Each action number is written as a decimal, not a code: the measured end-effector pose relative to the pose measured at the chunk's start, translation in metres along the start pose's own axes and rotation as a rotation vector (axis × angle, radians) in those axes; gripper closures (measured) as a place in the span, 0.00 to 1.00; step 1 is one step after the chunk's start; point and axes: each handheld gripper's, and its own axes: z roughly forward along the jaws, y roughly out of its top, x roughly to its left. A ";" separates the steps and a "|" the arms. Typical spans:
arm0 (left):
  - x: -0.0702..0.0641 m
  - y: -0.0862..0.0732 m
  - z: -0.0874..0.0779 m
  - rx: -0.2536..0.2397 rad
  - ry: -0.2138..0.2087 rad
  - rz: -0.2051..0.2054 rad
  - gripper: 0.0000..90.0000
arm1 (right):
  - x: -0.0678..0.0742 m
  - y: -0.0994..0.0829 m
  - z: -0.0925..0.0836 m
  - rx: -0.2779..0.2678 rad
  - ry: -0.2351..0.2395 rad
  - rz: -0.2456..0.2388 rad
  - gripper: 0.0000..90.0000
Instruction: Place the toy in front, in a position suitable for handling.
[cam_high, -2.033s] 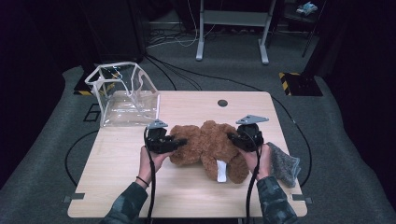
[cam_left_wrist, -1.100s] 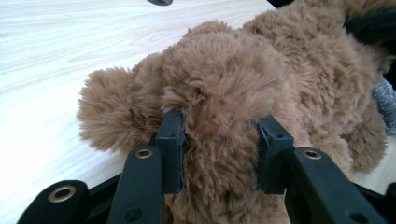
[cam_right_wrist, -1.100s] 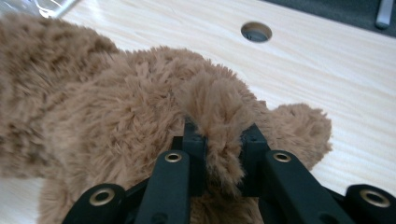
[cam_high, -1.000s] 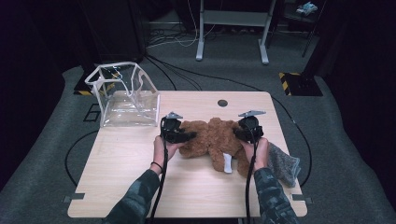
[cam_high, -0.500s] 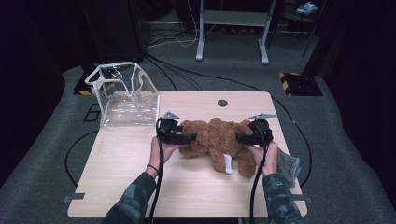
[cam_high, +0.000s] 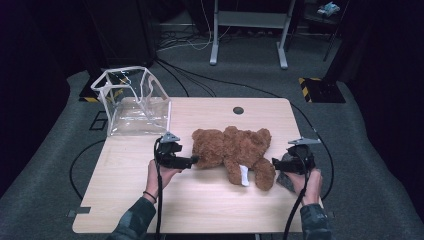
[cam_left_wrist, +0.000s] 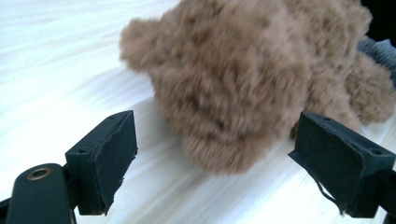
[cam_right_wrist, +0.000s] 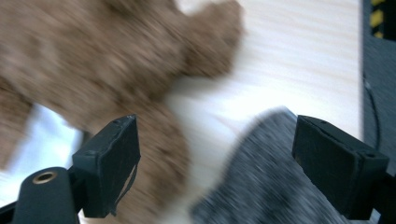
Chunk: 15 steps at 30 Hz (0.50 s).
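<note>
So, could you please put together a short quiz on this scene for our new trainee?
1. True or false: the left gripper is clamped on the bear.
2. What stands at the far left corner of the table? A) a clear bag B) a metal bowl C) a stack of books
3. What lies by the right gripper, apart from the bear?

Key:
1. False. Both grippers' jaws have just been opening and stand wide; in the left gripper view the bear lies ahead of the pads, not pressed.
2. A, the clear bag.
3. A grey cloth, at the table's right edge.
</note>
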 end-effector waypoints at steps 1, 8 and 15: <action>0.001 -0.004 -0.001 -0.002 0.002 -0.010 0.14 | -0.005 -0.005 0.001 0.003 -0.017 0.003 0.16; -0.001 -0.024 -0.001 0.011 0.031 0.004 0.14 | -0.033 -0.033 0.003 0.064 -0.087 0.060 0.16; 0.000 -0.030 0.003 0.012 0.027 -0.007 0.14 | -0.039 -0.046 0.021 0.146 -0.112 0.078 0.16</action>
